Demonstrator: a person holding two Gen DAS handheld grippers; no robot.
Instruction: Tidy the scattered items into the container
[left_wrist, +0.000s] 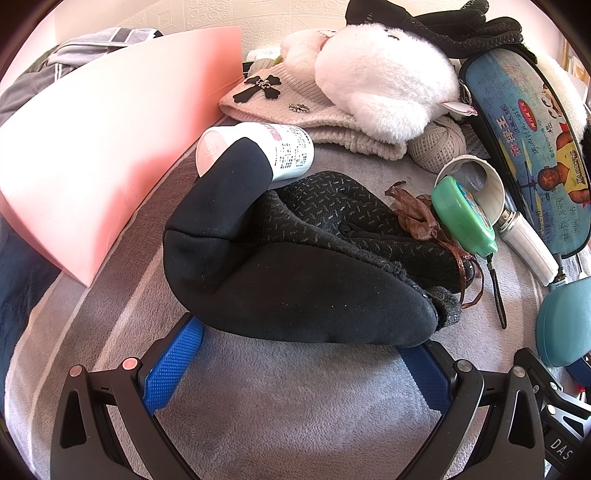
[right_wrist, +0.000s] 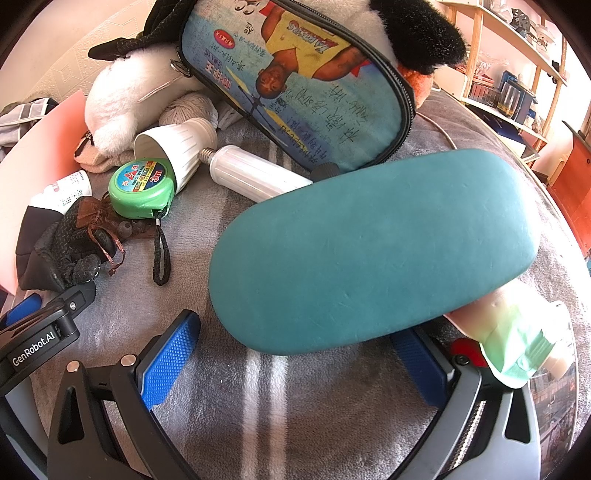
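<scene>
**Both grippers spread wide over a cluttered grey blanket**

The left gripper (left_wrist: 295, 354) has its blue-padded fingers (left_wrist: 173, 365) set wide apart; a dark glove (left_wrist: 295, 258) lies between and just ahead of them, its cuff overlapping the tips, though whether the pads touch it cannot be told; beyond the glove lies a white bottle (left_wrist: 258, 151) on its side; to the left of the fingers stands the pink container (left_wrist: 92, 158), which only this view shows broadly; further ahead sit a beige knit hat (left_wrist: 295, 110) and a white plush toy (left_wrist: 384, 74).

The right gripper (right_wrist: 295, 362) likewise has its fingers (right_wrist: 166, 365) well apart; a teal glasses case (right_wrist: 373, 251) lies across the gap ahead of them, filling much of the view, while the left view catches only its rounded end at the right edge; tucked under the case beside the right finger is a pale green tube (right_wrist: 517, 339), seen only here; ahead and to the left lie a green tape measure (right_wrist: 142, 186) resting in the mouth of a white cup-shaped lamp shade (right_wrist: 177, 147), a white bulb (right_wrist: 255, 173), and a printed blue pencil pouch (right_wrist: 295, 81) further ahead; a brown ribbon pouch (right_wrist: 88, 212) sits on the glove; wooden shelves (right_wrist: 517, 74) appear far right, in this view alone.
</scene>
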